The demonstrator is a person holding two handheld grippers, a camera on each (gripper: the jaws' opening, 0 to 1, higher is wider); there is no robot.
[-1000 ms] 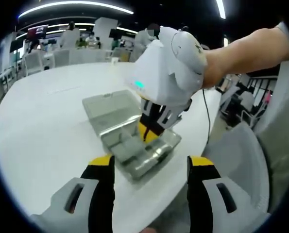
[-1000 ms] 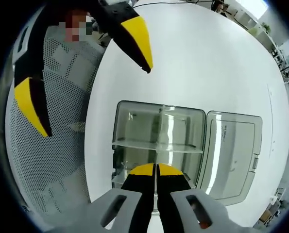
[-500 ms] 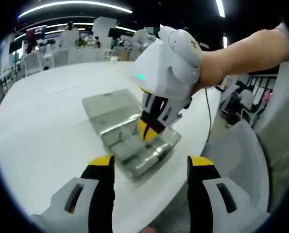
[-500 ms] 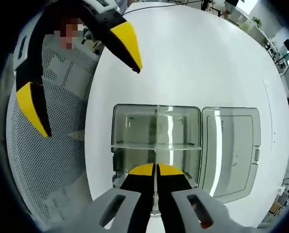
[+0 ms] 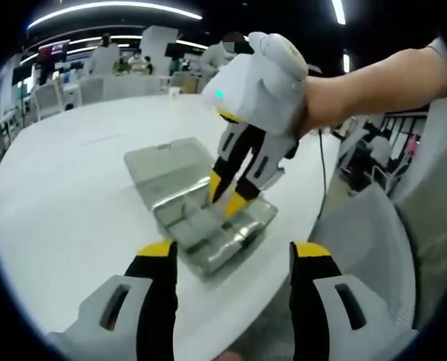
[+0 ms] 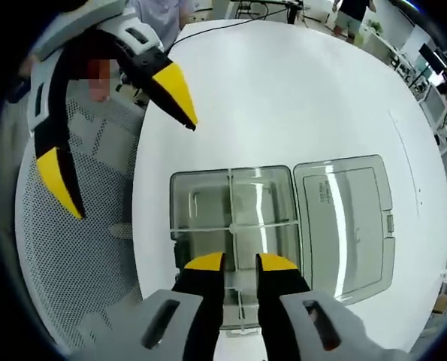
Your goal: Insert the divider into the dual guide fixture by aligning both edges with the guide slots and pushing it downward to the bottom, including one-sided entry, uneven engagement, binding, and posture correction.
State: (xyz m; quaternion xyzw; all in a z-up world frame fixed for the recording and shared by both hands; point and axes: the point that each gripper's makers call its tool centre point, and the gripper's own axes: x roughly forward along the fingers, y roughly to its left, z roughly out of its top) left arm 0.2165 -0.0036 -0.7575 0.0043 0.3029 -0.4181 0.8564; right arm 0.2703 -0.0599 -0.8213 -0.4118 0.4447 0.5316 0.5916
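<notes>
A clear grey compartment box [image 6: 200, 207] lies on the white round table [image 6: 283, 90], with its lid [image 6: 343, 218] folded open to the right. Thin clear dividers cross inside it. One clear divider [image 6: 239, 293] stands on edge in the near part of the box, in the gap between my right gripper's jaws. My right gripper [image 6: 240, 263] hovers just above it, open and apart from it. In the left gripper view the same box [image 5: 200, 214] sits near the table edge, with the right gripper [image 5: 228, 194] above it in a person's hand. My left gripper [image 5: 234, 252] is open and holds nothing.
A white mesh chair [image 6: 73, 263] stands close to the table edge beside the box. The same chair [image 5: 373, 248] is at the right of the left gripper view. A black cable [image 6: 231, 21] lies at the table's far side. Desks and people fill the background.
My right gripper's jaws have opened off the divider and risen a little above the box. The divider stays standing in the box. The left gripper stays open and still.
</notes>
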